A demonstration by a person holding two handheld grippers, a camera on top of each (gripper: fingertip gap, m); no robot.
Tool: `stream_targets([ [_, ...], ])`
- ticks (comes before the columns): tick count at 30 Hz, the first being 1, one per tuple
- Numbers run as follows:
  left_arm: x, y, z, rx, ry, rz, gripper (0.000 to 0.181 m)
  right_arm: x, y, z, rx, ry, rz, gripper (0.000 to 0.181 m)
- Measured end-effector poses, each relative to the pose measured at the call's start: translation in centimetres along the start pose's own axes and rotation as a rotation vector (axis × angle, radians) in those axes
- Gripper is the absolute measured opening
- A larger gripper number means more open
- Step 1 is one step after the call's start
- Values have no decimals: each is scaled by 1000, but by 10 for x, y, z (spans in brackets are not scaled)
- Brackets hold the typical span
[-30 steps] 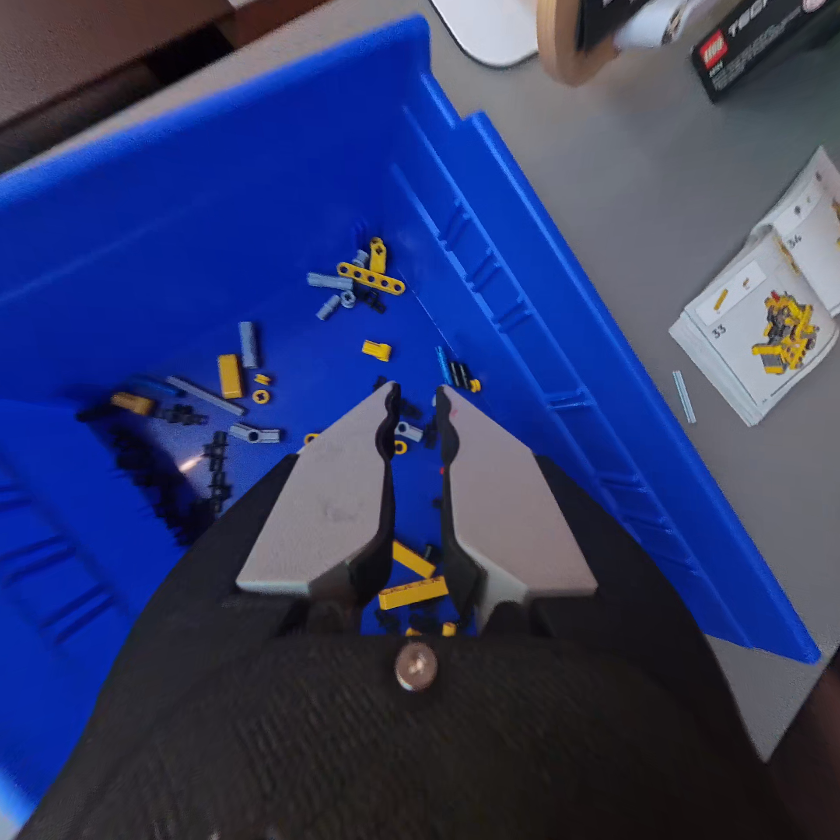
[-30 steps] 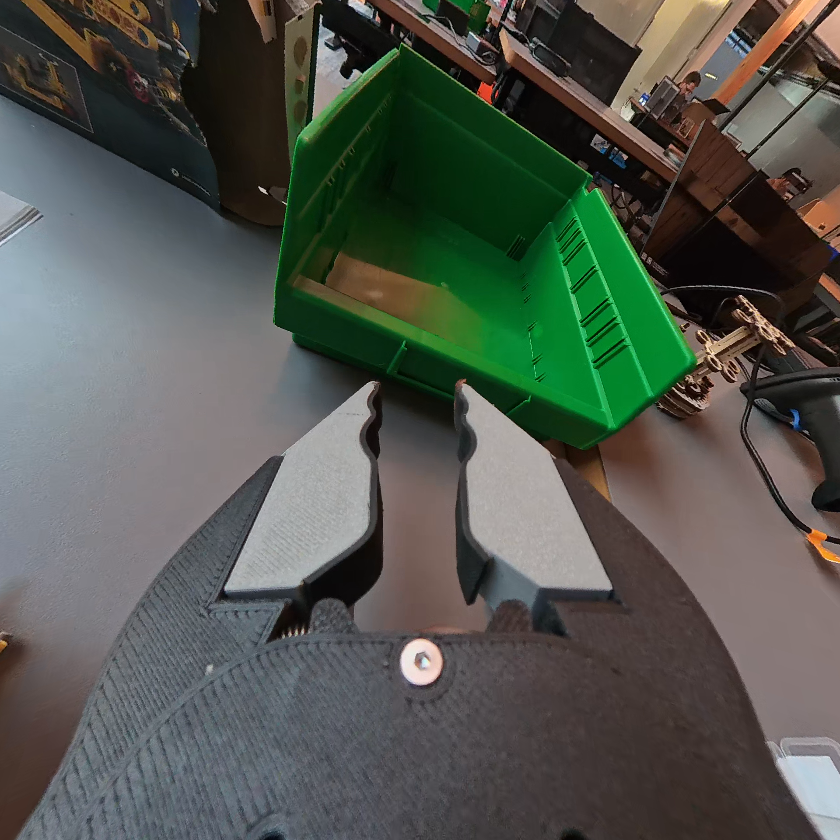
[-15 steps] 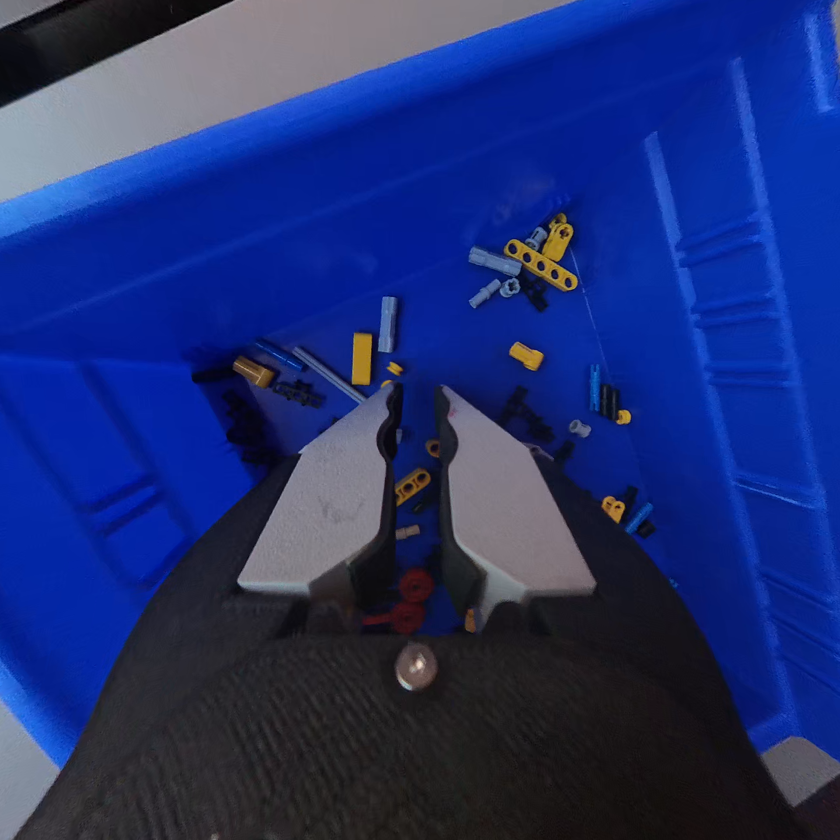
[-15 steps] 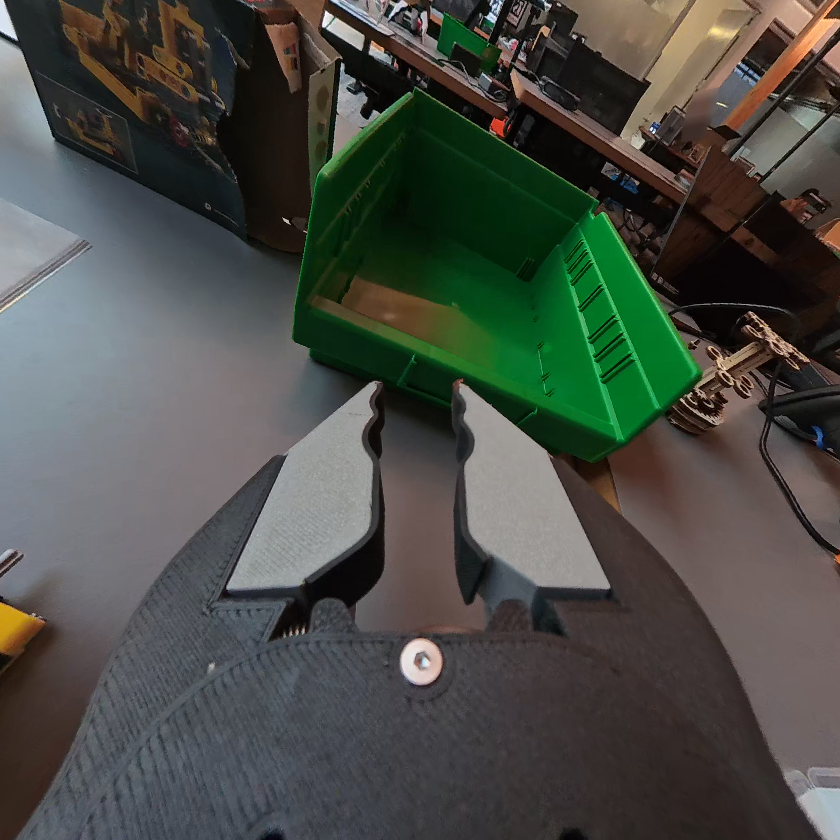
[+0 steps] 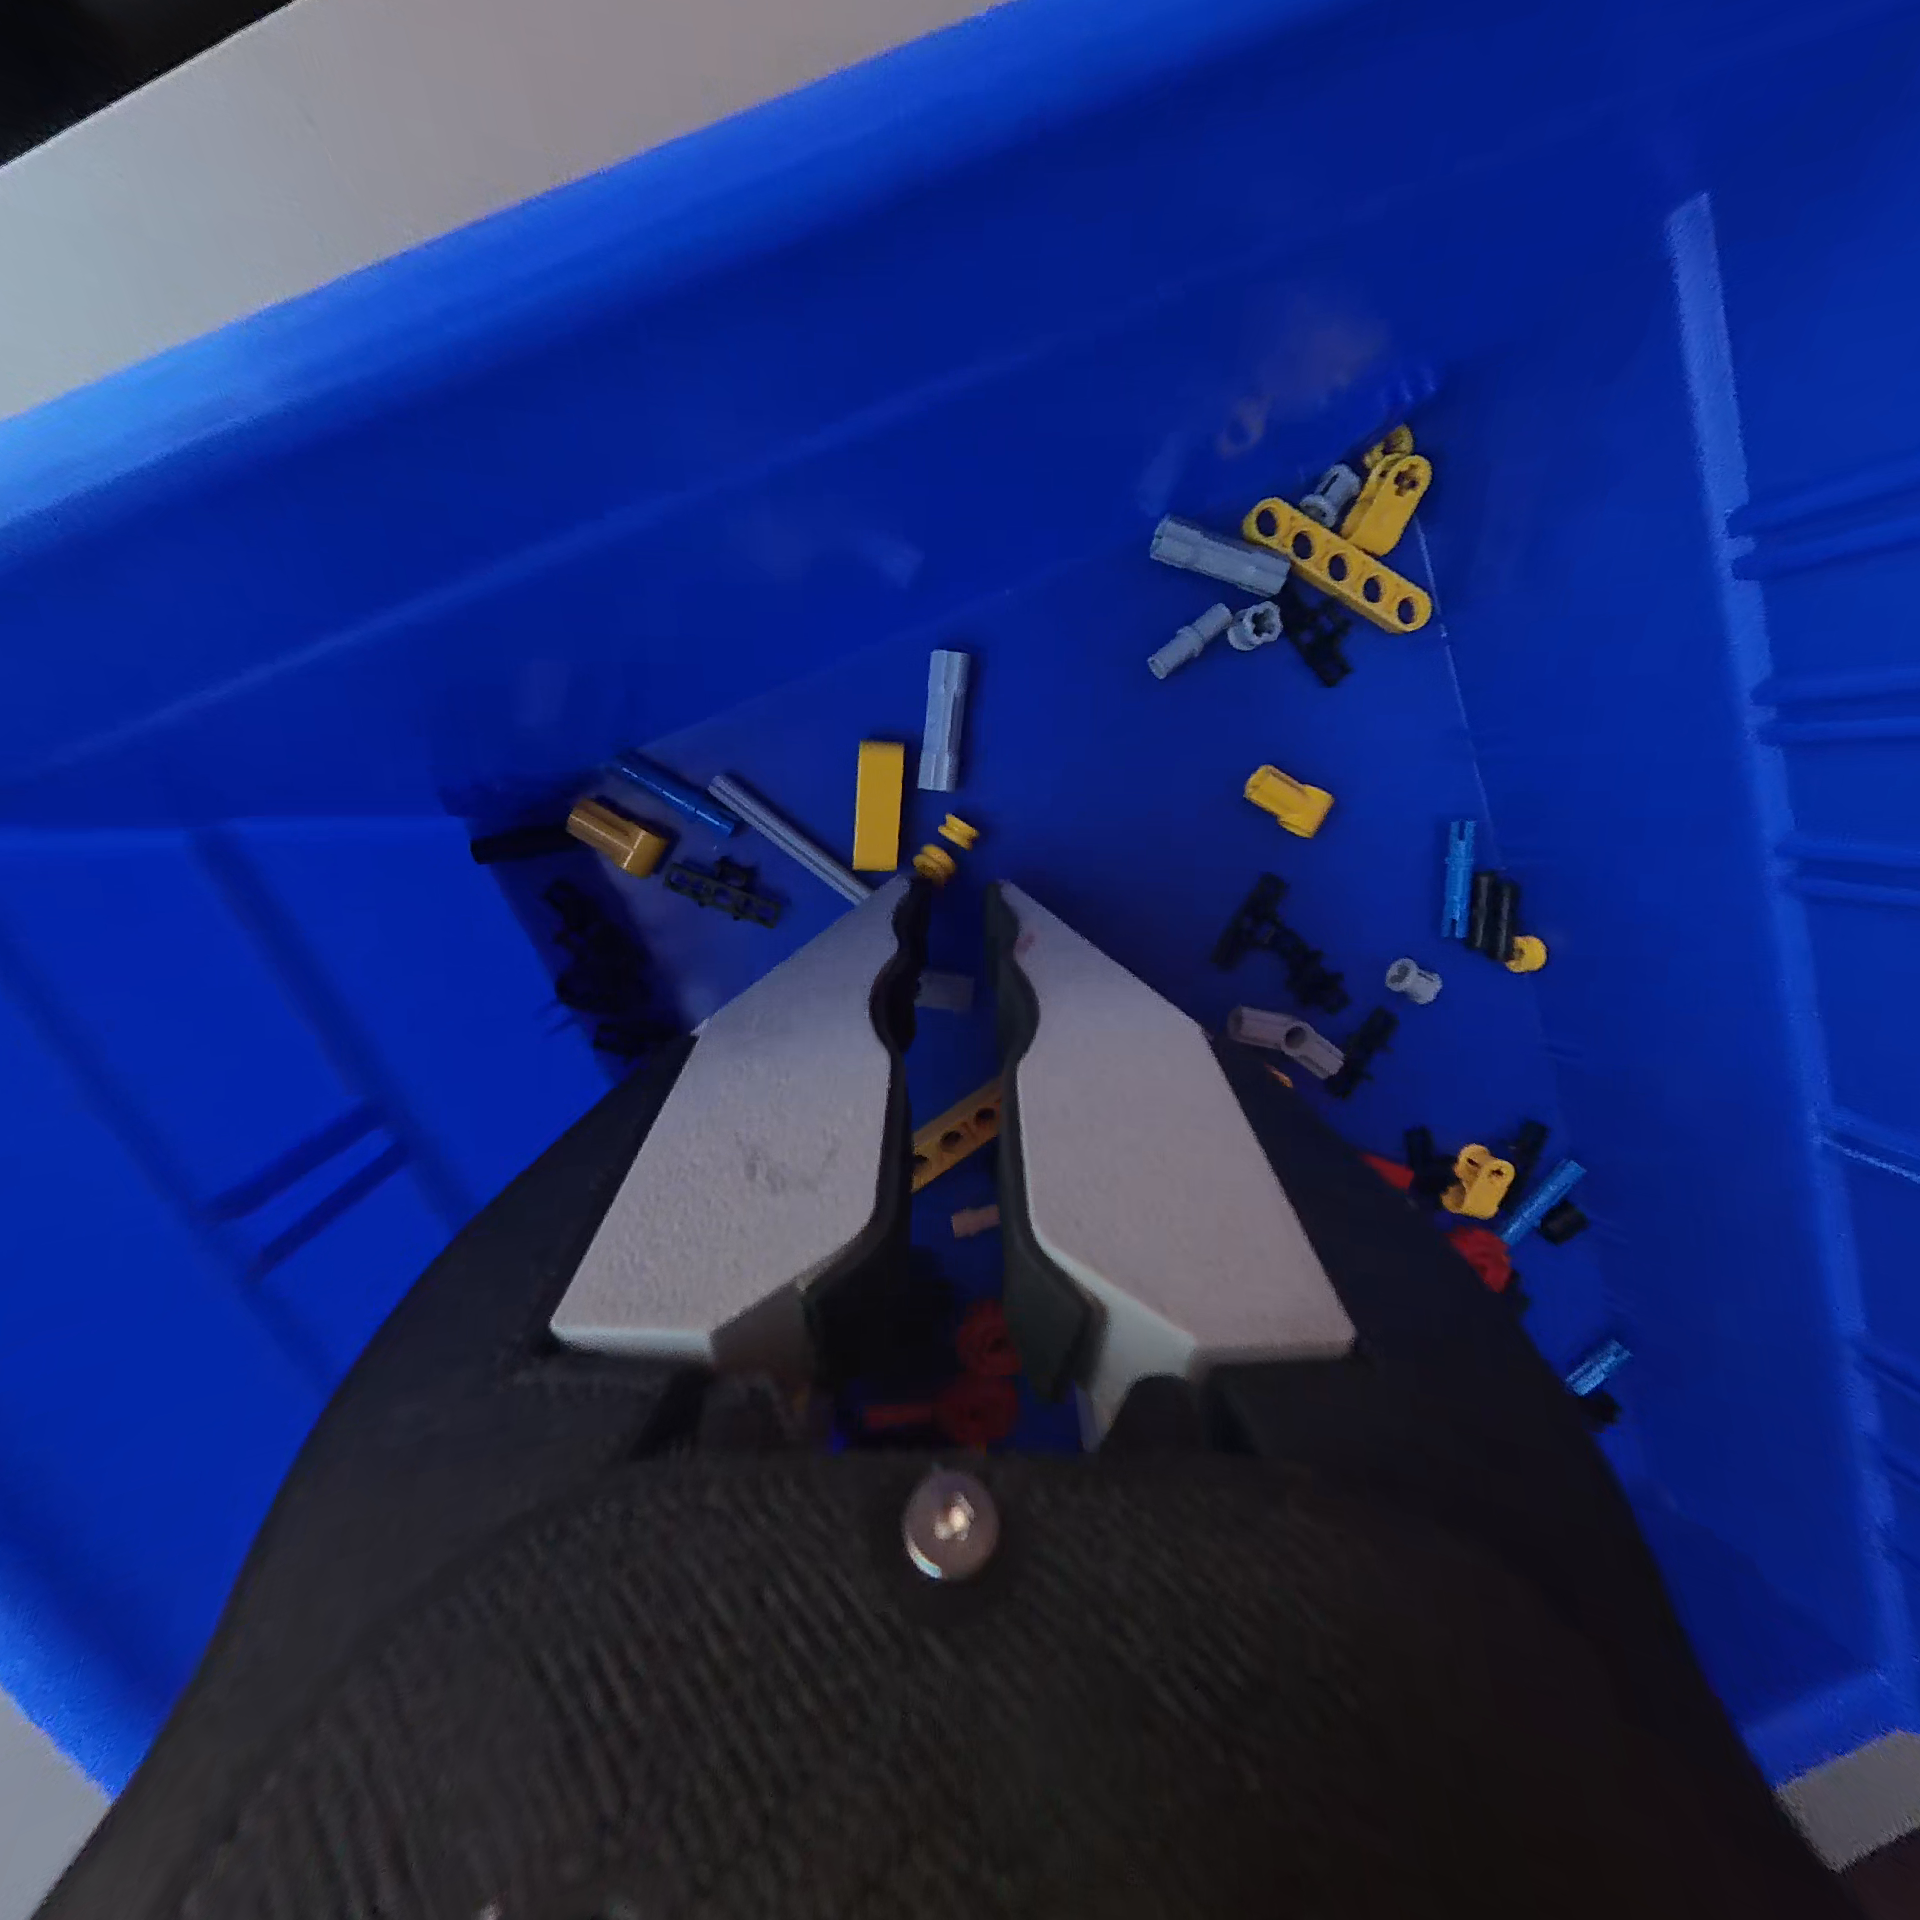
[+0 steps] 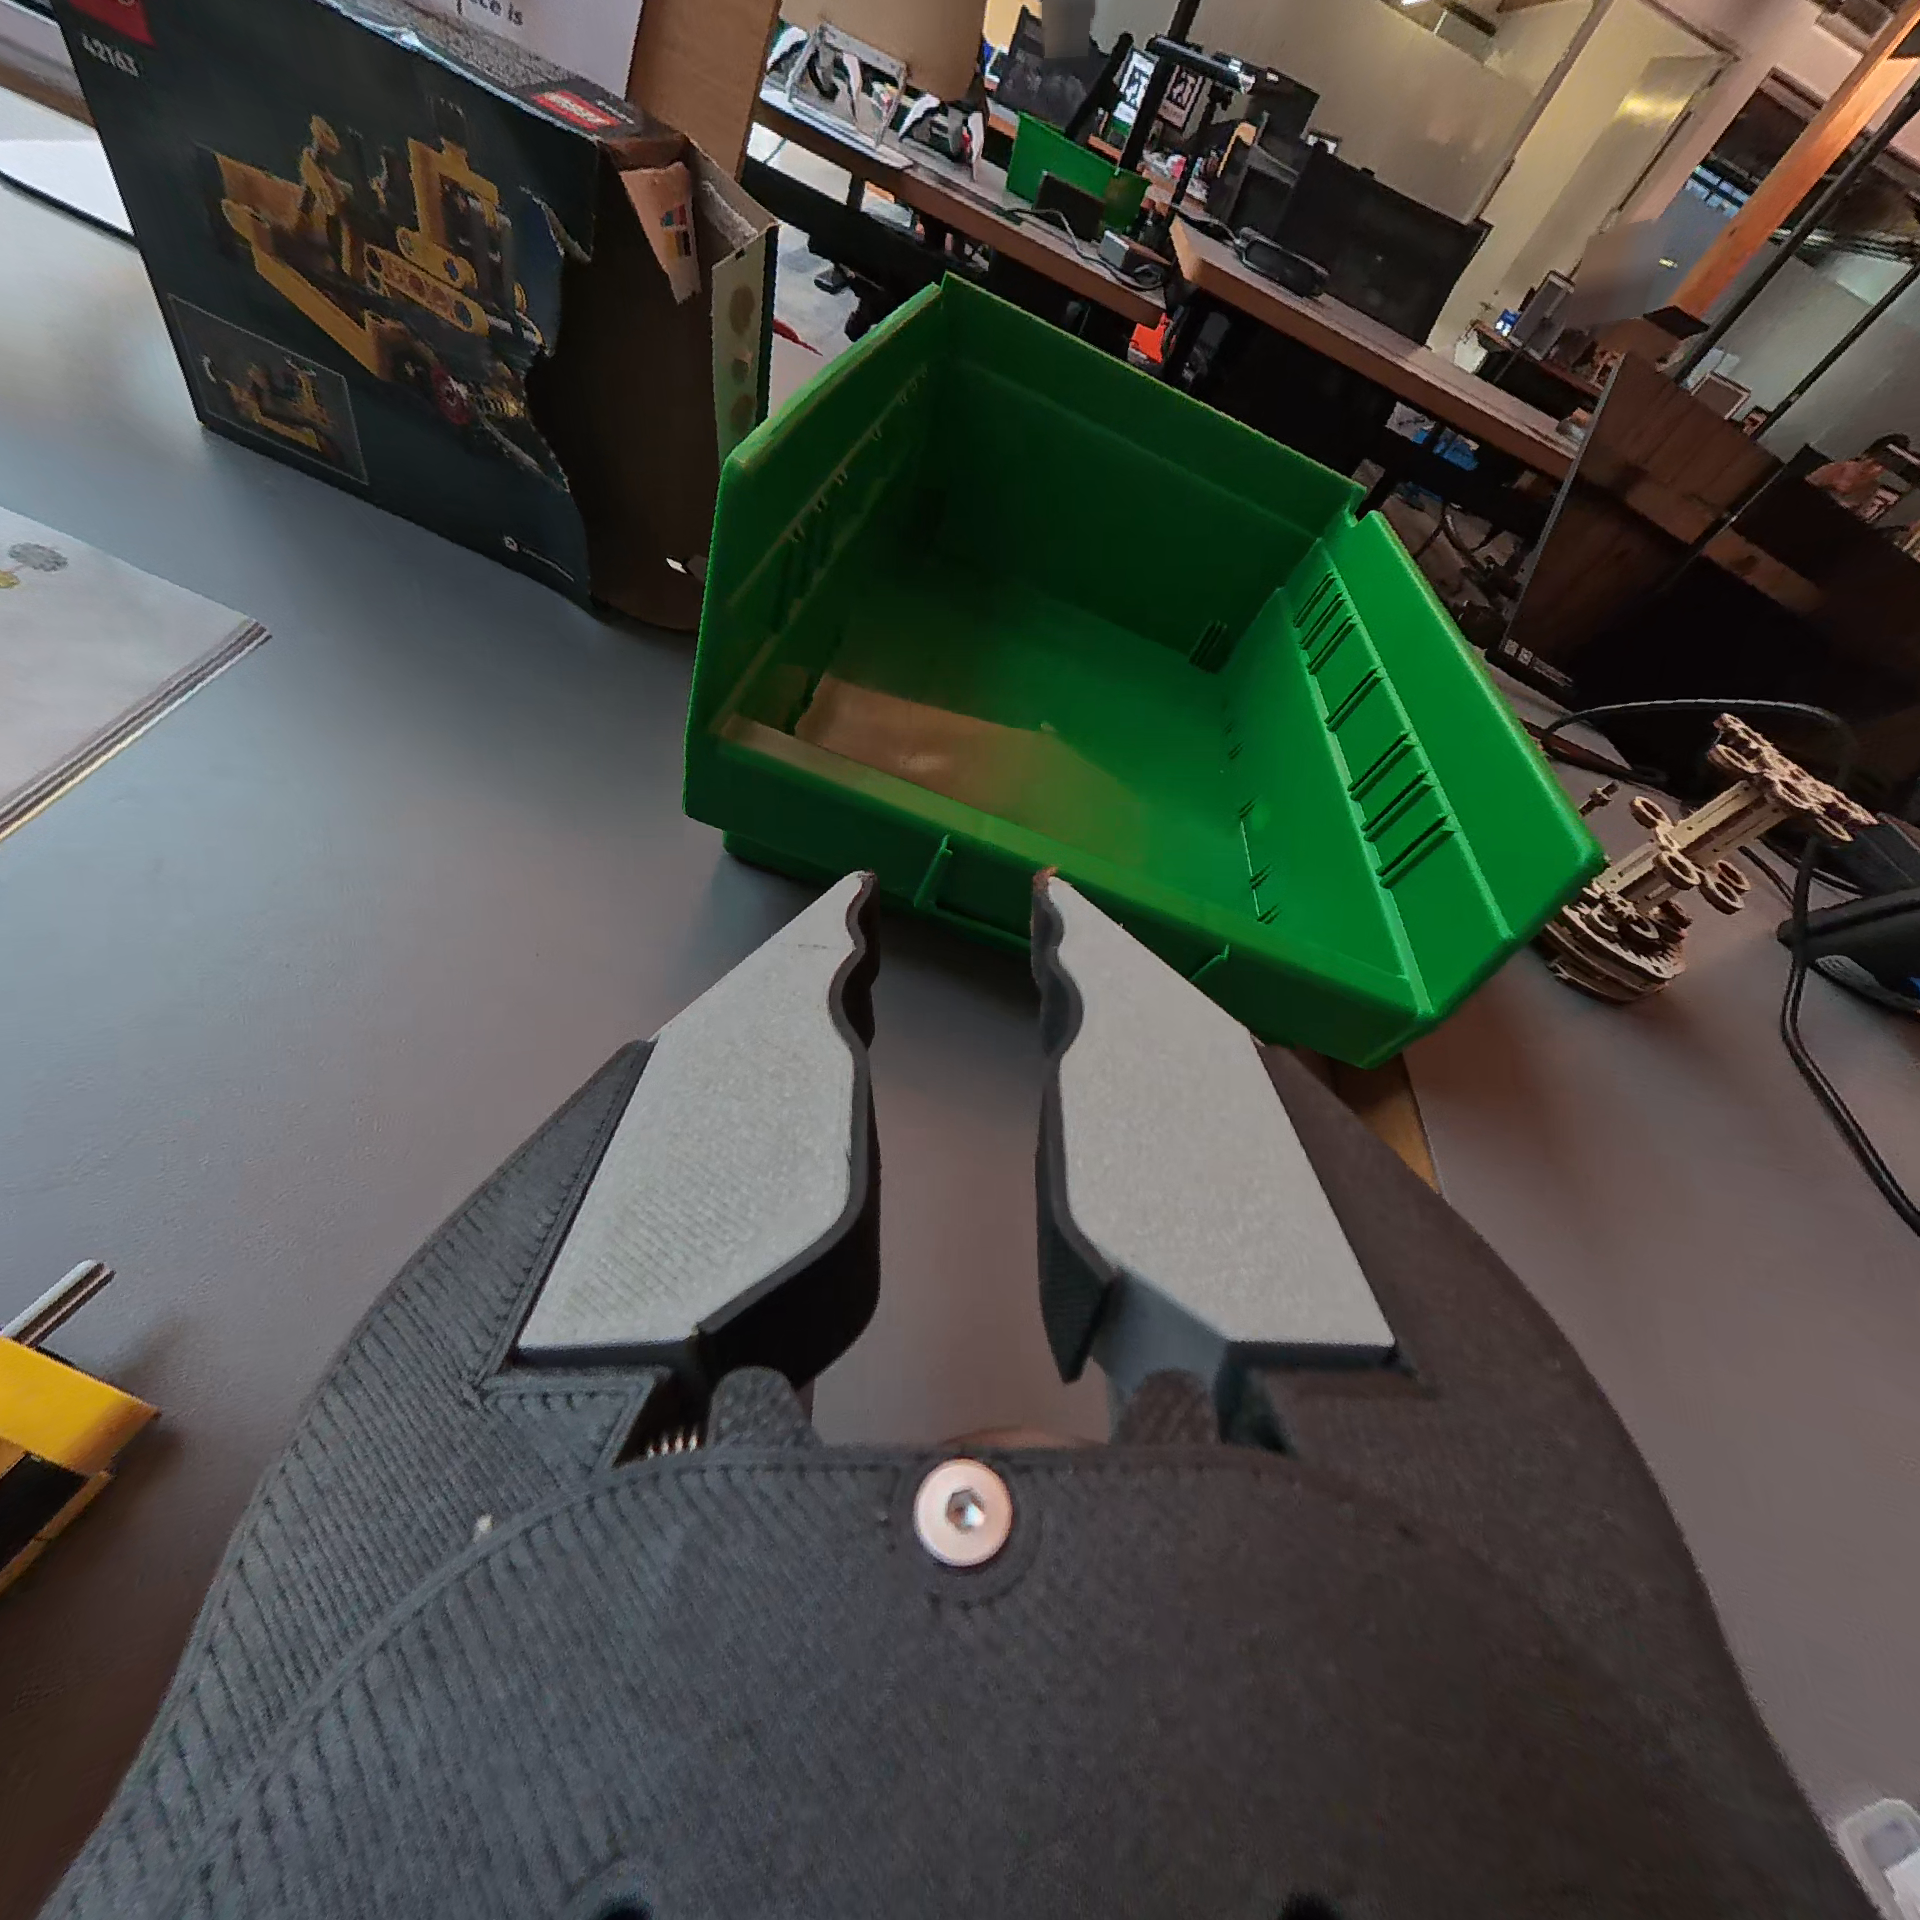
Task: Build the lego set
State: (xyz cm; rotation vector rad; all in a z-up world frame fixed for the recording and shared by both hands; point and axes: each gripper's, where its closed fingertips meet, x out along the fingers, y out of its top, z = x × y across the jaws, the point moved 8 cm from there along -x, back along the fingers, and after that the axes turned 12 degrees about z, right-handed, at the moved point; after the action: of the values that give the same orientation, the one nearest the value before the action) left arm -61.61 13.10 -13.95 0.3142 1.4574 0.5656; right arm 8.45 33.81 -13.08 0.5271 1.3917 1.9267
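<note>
Left hand-held gripper (image 5: pixel 951 891) poised inside the blue bin (image 5: pixel 416 540), fingers slightly parted, nothing between them. Loose lego pieces (image 5: pixel 1288 800) scattered across the bin floor: yellow 5-hole beam (image 5: pixel 1338 566) toward the far corner, yellow flat bar (image 5: pixel 877 805) and grey connector (image 5: pixel 944 719) just beyond the fingertips, red parts (image 5: pixel 977 1392) under the gripper base. Right hand-held gripper (image 6: pixel 951 883) above the grey surface (image 6: pixel 343 935), spread apart and empty, just before the green bin (image 6: pixel 1340 862). Lego box (image 6: pixel 353 260) left of that bin.
</note>
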Motion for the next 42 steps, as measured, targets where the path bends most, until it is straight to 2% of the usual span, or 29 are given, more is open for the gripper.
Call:
stream_targets([
  [19,5,12,-2,-7,-8,15,11,0,0,-1,-8,-1,-6,25],
  [33,6,8,2,2,-15,-16,2,0,0,0,-4,0,-1,25],
  [42,-20,13,21,51,-12,28,2,-1,1,0,6,6,14,25],
])
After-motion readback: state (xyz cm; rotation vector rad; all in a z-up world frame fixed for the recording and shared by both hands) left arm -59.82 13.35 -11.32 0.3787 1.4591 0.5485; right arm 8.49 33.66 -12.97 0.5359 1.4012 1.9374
